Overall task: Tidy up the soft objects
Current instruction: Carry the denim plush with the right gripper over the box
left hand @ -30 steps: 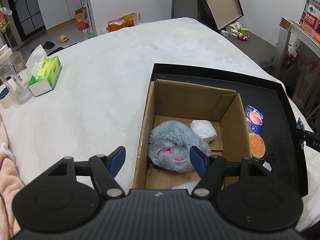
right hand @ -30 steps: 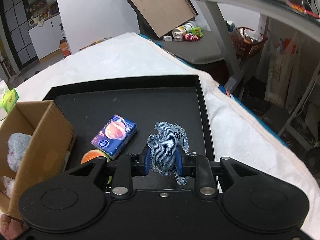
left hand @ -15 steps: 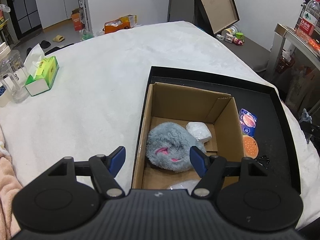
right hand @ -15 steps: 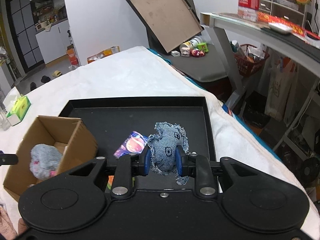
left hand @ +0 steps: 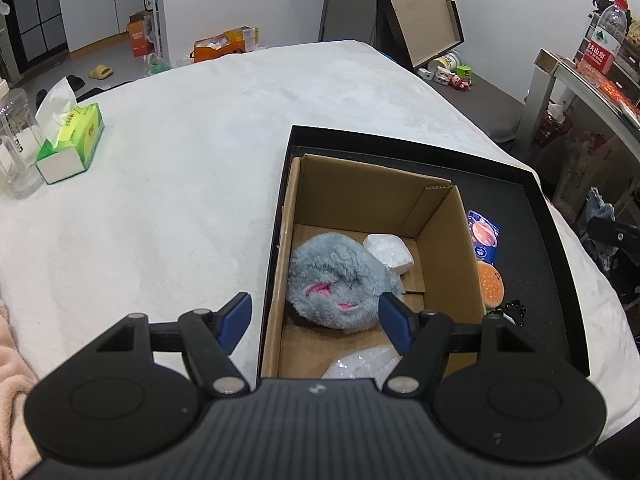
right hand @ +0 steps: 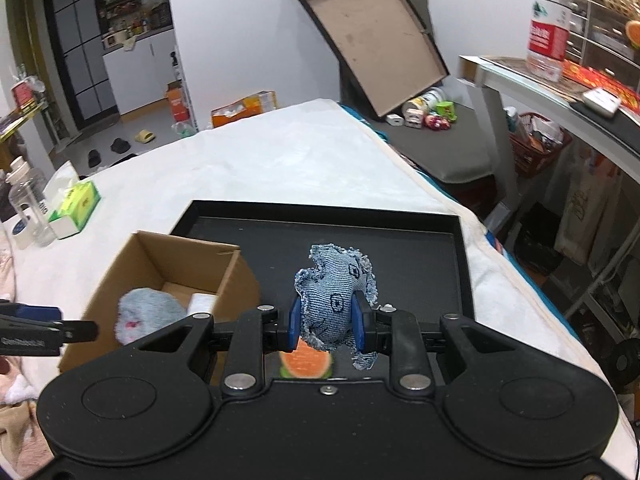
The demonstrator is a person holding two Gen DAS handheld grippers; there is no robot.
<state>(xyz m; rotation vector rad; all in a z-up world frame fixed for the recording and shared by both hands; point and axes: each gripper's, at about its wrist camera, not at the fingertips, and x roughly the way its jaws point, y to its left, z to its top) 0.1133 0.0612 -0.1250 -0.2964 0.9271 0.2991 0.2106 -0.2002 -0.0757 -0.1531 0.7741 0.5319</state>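
Tongs on the right (right hand: 326,326) pinch a blue jean toy (right hand: 334,300) between their blue tips. The toy is up in the air over the black tray (right hand: 400,248). Its frayed edges stick out above and below the tips.

The left tongs (left hand: 315,318) are spread wide and hold nothing. They hang over the near end of the box (left hand: 444,240). One tip is outside the box wall and the other tip is over the inside.

The box is brown and open on top. It sits in the left part of the tray. Inside it lies a fuzzy gray toy (left hand: 338,282) with pink marks. A white lump (left hand: 388,250) is just beside the gray toy, at the back. Something clear and crinkly (left hand: 362,362) is at the near end of the box.

On the tray, right of the box, lie a blue packet (left hand: 484,234) and a burger toy (left hand: 491,285). Some small black beads (left hand: 512,308) are near the burger.

The tray rests on a white blanket (left hand: 180,168). A green tissue box (left hand: 72,142) sits far to the left on the blanket, next to a clear jar (left hand: 16,148).
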